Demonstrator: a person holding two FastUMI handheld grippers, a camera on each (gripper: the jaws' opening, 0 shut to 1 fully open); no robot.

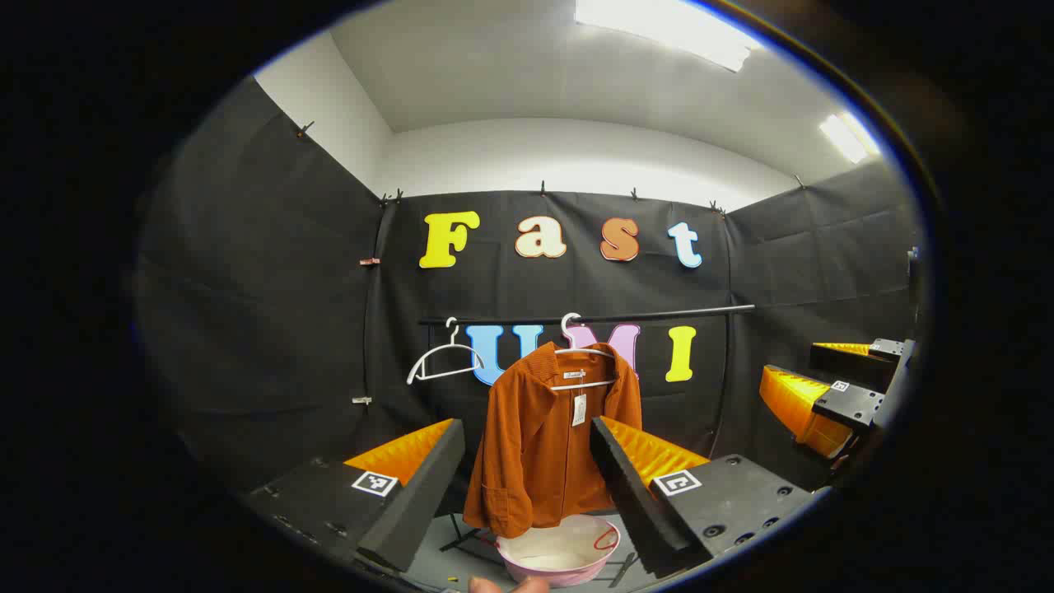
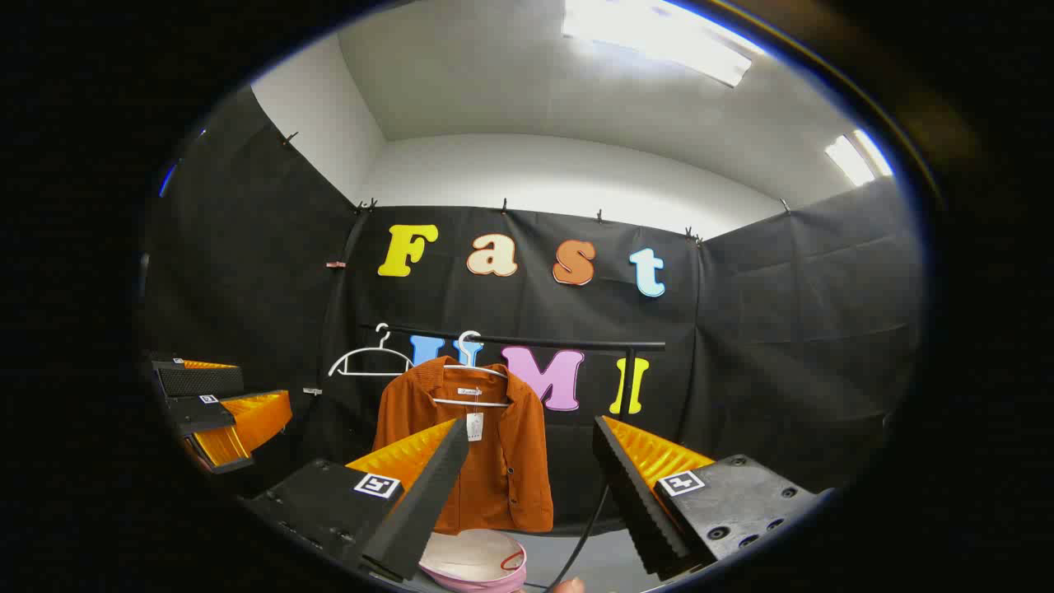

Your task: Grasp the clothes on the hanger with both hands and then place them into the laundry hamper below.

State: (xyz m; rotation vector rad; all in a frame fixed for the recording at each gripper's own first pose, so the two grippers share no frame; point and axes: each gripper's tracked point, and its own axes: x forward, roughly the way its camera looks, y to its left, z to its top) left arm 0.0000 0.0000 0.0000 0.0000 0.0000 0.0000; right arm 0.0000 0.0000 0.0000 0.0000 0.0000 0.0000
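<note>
1. Straight ahead of both your grippers, the orange shirt [image 1: 547, 445] hangs on a white hanger [image 1: 580, 362] from the dark rail [image 1: 659, 314], with the pink hamper [image 1: 560, 552] directly below its hem.
2. Your left gripper [image 1: 527, 478] stands wide open with nothing between its fingers; the shirt sits squarely framed in that gap, well beyond the tips.
3. Your right gripper [image 2: 531, 486] is likewise spread wide and holds nothing; from it the shirt [image 2: 486, 461] lies ahead and to the left, partly behind its left finger.
4. The shirt's long axis runs straight down from the rail, so the shoulders sit side by side at the top.
5. Judging by the framing, your left gripper is better lined up; the right needs to swing leftward before both can close on the cloth.
6. A second, bare hanger [image 1: 445, 362] hangs just left of the shirt; keep clear of it.
</note>
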